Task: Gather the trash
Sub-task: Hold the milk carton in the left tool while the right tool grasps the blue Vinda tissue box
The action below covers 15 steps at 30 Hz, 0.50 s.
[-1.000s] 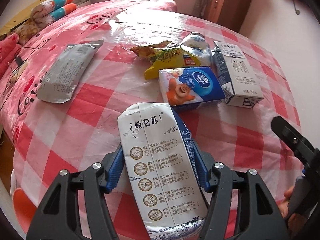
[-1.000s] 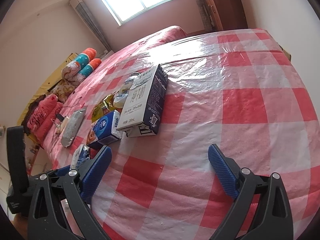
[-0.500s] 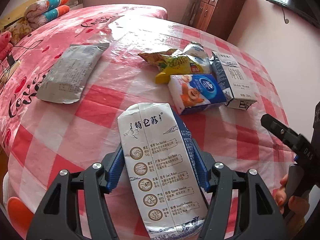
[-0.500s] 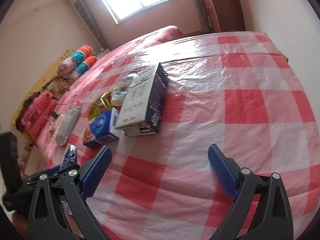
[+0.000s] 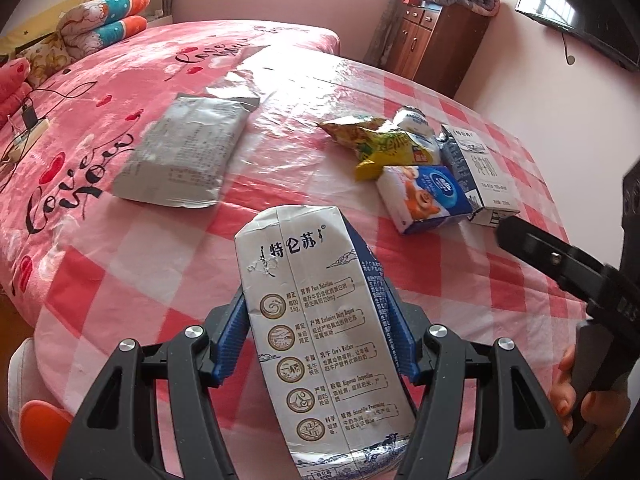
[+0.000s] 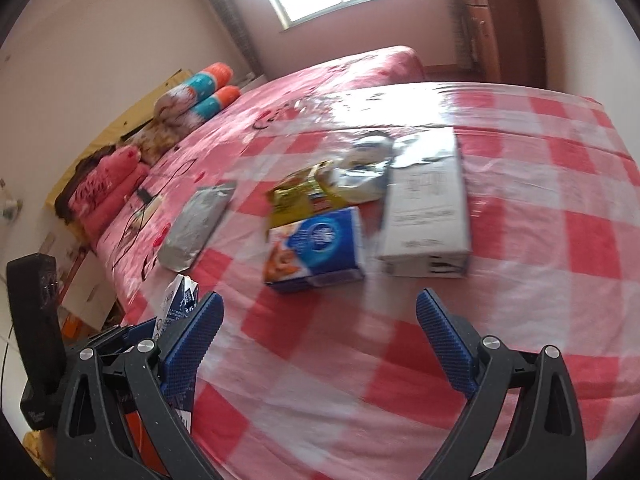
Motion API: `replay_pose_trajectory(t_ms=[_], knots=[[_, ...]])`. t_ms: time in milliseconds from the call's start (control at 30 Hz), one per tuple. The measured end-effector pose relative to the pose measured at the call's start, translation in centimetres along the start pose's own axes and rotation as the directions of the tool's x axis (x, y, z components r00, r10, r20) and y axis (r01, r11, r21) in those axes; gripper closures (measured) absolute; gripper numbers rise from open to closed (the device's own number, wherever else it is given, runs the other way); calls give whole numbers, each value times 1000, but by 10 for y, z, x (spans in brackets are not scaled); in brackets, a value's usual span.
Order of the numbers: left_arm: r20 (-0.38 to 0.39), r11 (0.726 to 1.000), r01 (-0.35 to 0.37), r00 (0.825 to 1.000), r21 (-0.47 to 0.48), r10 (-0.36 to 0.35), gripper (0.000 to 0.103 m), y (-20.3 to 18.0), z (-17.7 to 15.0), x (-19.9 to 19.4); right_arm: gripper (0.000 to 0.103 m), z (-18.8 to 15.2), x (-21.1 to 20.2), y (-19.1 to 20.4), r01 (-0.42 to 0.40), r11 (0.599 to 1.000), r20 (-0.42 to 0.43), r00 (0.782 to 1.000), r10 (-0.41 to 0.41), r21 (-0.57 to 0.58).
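Note:
My left gripper (image 5: 316, 324) is shut on a crumpled white and blue milk carton (image 5: 316, 320), held above the near edge of the red-checked table (image 5: 120, 280). Further back lie a silver foil bag (image 5: 184, 156), a yellow snack bag (image 5: 380, 144), a blue tissue pack (image 5: 424, 196) and a second milk carton (image 5: 480, 168). My right gripper (image 6: 320, 328) stands open over the cloth with nothing between its fingers. The blue tissue pack (image 6: 316, 248) and the second carton (image 6: 428, 208) lie just ahead of it. The held carton (image 6: 180, 296) shows at its lower left.
A bed (image 5: 120, 60) with rolled quilts (image 5: 108, 12) lies behind the table. A brown cabinet (image 5: 436, 40) stands at the back right by the wall. A hand (image 5: 576, 396) grips the other tool at the right edge. A cable and adapter (image 5: 28, 116) lie on the bed.
My left gripper pulled back with the carton, so the table items look farther away. My right gripper swung left, and the tissue pack and second carton now sit ahead of its open fingers.

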<state>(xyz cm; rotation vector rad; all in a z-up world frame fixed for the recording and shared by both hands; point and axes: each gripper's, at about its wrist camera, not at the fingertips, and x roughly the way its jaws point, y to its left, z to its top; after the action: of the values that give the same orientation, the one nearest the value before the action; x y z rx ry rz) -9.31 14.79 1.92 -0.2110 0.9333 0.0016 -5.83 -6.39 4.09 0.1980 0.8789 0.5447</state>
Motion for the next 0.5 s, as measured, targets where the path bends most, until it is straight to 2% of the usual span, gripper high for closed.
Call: replay_pose_trajectory(t_ms=[500], knots=[[24,999,-15,1000,-34,16,40,31,-5,-12,7,24,49,33,80,982,-41,995,-88,-170]])
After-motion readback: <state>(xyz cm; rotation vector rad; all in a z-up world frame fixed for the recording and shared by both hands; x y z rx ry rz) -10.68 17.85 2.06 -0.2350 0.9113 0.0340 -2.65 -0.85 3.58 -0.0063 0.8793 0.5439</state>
